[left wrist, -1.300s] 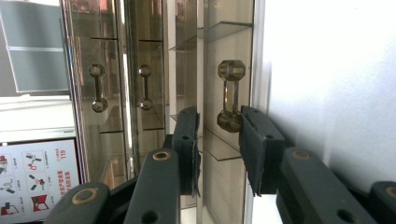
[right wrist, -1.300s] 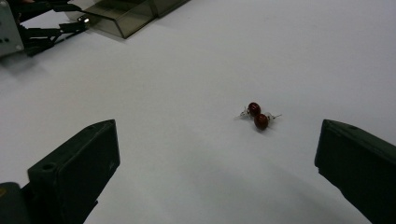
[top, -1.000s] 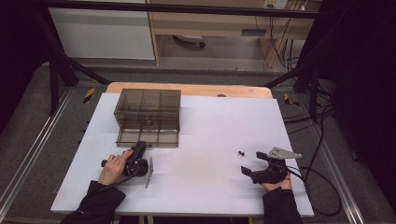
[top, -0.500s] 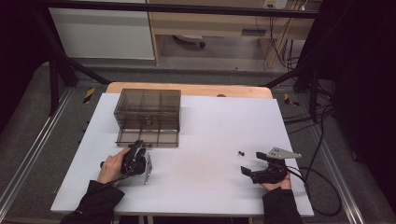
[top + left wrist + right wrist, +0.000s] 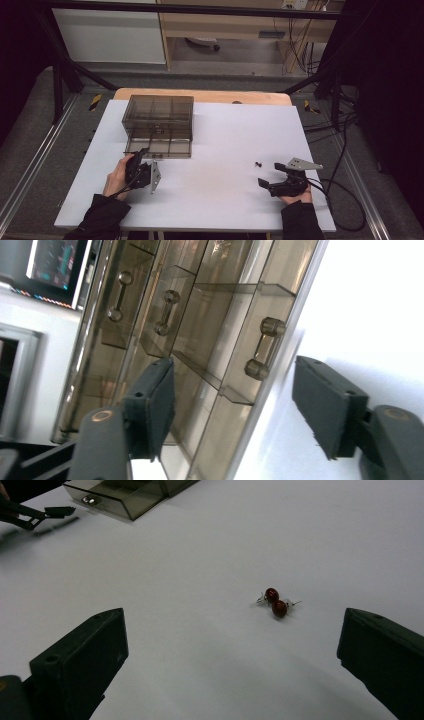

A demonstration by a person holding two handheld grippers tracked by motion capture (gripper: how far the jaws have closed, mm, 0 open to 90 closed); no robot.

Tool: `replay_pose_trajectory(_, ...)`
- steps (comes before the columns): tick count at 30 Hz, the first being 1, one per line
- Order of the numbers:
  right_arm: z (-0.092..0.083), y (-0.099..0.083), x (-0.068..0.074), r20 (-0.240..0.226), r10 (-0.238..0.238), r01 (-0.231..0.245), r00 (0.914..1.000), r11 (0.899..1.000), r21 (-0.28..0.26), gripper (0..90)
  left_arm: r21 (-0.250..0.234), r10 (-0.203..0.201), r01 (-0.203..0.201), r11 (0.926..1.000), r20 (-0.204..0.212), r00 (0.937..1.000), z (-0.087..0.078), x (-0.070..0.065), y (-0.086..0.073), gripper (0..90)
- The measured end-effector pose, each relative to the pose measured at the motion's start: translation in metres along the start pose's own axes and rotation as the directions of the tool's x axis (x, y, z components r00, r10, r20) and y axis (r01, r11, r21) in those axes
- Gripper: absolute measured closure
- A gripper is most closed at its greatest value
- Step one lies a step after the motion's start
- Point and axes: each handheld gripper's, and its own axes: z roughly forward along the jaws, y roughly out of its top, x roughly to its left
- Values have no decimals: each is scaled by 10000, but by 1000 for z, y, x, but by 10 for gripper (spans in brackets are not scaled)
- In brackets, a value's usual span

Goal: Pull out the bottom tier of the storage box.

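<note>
Lab or recording rig, not home. White counter (image 5: 225, 150) on wooden base, ringed by black metal frame bars (image 5: 65, 65) and dark curtains at both sides. Aluminium rails (image 5: 30, 165) run along grey floor. Loose cables (image 5: 345, 150) trail off right edge; more wiring hangs under wooden bench (image 5: 235, 25) at back. White cabinet (image 5: 110, 35) behind. Lit monitor (image 5: 55, 265) glows past the counter in left gripper view. Person in dark sleeves (image 5: 100, 220) seated at near edge, holding instrumented grippers.
</note>
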Motion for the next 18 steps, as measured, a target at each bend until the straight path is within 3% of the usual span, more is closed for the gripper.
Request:
replay_pose_trajectory(4, 0, 0, 0, 5, -18, 18, 10000, 10000, 29, 6, -24, -721, 722, 9974, 280, 9970, -3, 3, 0, 282)
replay_pose_trajectory(7, 0, 0, 0, 15, -21, 21, 10000, 10000, 7, 6, -67, -1291, 1296, 9915, 506, 9903, -5, 4, -1, 258)
replay_pose_trajectory(14, 0, 0, 0, 26, -15, 15, 10000, 10000, 28, 6, 41, -2671, 2683, 9633, 1093, 9574, -12, 9, -2, 218)
replay_pose_trajectory(18, 0, 0, 0, 30, 38, -38, 10000, 10000, 51, 6, 128, -3389, 3402, 9403, 1301, 9318, -15, 11, -5, 203)
